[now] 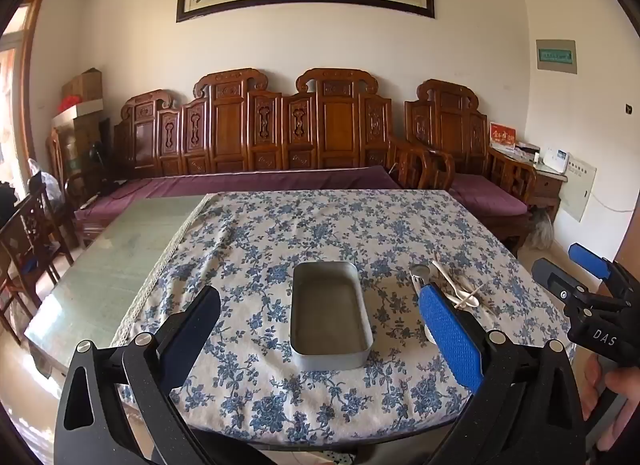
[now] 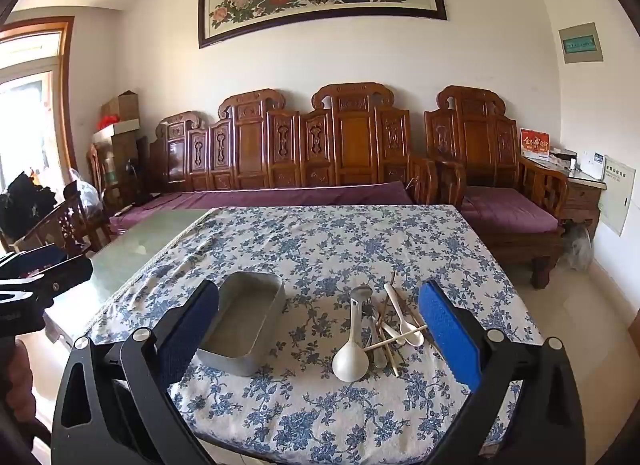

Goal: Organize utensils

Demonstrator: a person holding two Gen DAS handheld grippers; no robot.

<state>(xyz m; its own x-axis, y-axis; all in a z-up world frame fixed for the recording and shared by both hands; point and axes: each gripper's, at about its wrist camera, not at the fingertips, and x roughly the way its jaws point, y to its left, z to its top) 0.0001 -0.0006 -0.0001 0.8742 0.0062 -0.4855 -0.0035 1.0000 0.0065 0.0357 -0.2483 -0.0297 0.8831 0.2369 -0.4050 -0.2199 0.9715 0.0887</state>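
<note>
Both jaws spread wide, nothing held: left gripper [image 1: 320, 325] hovers near metal tray [image 1: 329, 315], right gripper [image 2: 320, 329] over tangled utensil pile [image 2: 384, 325] just right of tray w/ big white spoon [image 2: 351, 349] nearest; risk: crossed chopsticks [image 2: 400, 339] snag, scatter.

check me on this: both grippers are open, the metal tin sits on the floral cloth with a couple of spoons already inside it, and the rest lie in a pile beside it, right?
Not quite. The metal tin is empty; the right wrist view shows its bare bottom. All the utensils lie in the pile beside it on the floral cloth. Both the left gripper and right gripper are open.
</note>
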